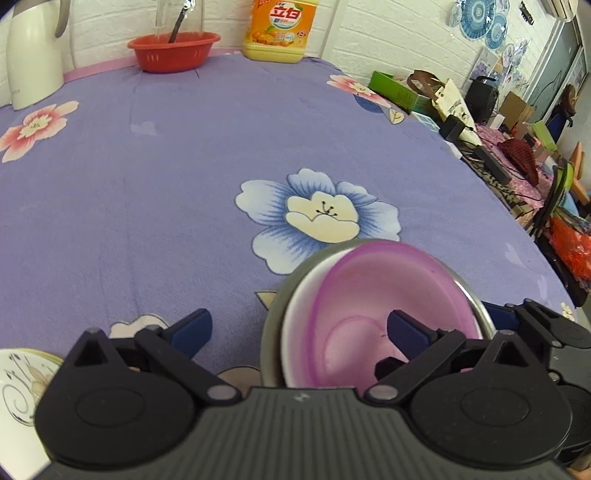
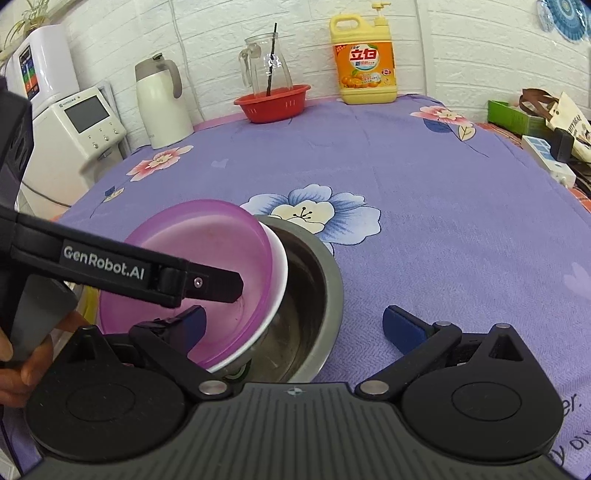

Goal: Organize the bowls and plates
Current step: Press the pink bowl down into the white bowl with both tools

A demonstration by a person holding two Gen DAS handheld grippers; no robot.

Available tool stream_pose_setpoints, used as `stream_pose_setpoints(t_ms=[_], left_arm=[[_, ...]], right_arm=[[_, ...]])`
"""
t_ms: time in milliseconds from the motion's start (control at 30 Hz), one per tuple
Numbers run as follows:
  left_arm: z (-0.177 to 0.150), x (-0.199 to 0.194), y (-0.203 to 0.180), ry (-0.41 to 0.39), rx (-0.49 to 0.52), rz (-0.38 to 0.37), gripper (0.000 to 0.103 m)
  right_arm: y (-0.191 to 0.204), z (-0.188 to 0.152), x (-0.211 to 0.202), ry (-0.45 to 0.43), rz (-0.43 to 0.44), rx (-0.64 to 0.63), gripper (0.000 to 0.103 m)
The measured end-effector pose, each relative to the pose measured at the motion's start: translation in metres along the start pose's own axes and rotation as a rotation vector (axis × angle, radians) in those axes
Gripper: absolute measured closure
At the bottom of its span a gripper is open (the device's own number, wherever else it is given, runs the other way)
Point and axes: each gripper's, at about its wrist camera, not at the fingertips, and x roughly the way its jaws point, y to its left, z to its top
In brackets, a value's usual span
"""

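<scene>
My left gripper [image 1: 299, 328] has its fingers spread wide, one of them reaching into the purple bowl [image 2: 192, 266]. That bowl sits tilted inside a white bowl [image 2: 275, 295], and both lean in the steel bowl [image 2: 317, 295] on the counter [image 2: 443, 229], by the blue flower print. My right gripper [image 2: 295, 325] hovers just beside the stack, fingers open and empty. A patterned plate [image 1: 18, 387] lies at my left edge.

White brick wall [image 2: 461, 44] behind table. Purple flower cloth [image 2: 424, 177] covers table. Blue paper fans [image 1: 480, 18] hang on wall. White machine [image 2: 74, 125] beside table's left edge. Bright daylight.
</scene>
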Motion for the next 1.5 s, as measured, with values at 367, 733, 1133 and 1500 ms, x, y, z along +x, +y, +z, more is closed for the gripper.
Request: stream_pose_setpoints(t_ms=[367,733,1133,1500], left_arm=[[0.000,0.003,-0.004,0.011,0.030,0.010,0.003],[-0.003,-0.004,-0.005,0.021,0.008,-0.054,0.003],[-0.016,-0.008,-0.010,-0.030,0.042,-0.061,0.021],[-0.014,-0.013,-0.019,-0.037,-0.013,-0.148,0.025]], right_arm=[[0.004,-0.005,0.000,-0.023,-0.007,0.011,0.000],[0.016,-0.002,-0.024,-0.051,-0.013,-0.031,0.000],[0.010,-0.010,-0.014,-0.019,0.079,0.089,0.000],[0.026,-0.005,-0.015,-0.020,0.012,0.013,0.000]])
